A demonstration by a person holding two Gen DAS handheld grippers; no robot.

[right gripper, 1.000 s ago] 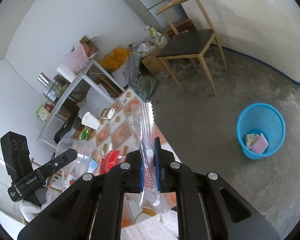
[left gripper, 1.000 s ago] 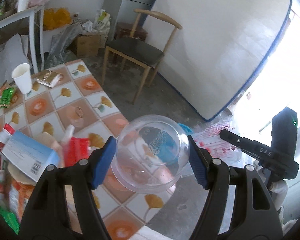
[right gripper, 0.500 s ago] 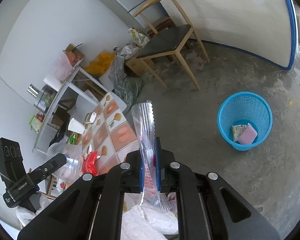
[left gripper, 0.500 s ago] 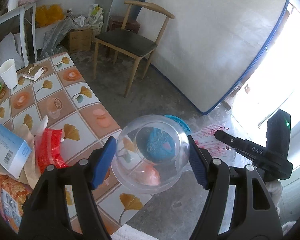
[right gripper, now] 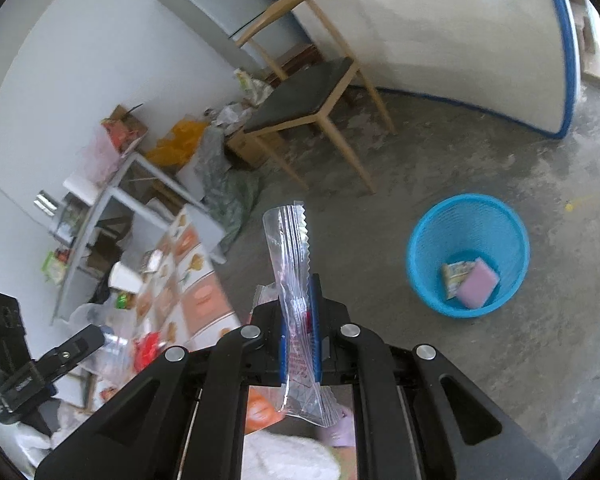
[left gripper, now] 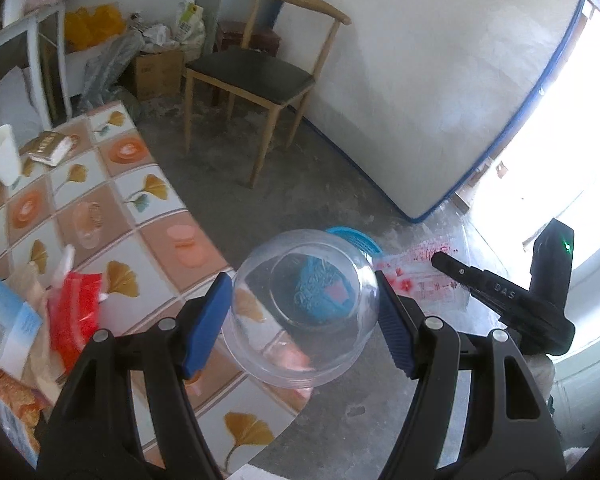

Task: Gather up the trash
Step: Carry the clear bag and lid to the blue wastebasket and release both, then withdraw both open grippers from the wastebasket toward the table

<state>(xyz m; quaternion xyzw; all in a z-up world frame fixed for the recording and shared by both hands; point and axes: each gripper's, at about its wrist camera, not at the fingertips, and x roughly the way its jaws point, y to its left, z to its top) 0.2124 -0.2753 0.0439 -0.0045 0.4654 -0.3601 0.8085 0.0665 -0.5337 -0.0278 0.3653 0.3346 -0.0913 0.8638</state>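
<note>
Transport step: left gripper (left gripper: pixel 304 316) clamps a clear plastic dome lid (left gripper: pixel 304 308) over the table edge; right gripper (right gripper: pixel 299 340) pinches a clear plastic wrapper (right gripper: pixel 294 280). Next: carry both over the blue mesh wastebasket (right gripper: pixel 424 276) on the floor, then release the 2 items.

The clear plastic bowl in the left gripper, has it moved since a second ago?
Yes. The bowl has been carried off the table edge toward the blue basket.

"DAS" in white on the right tool (left gripper: pixel 500 292)
</note>
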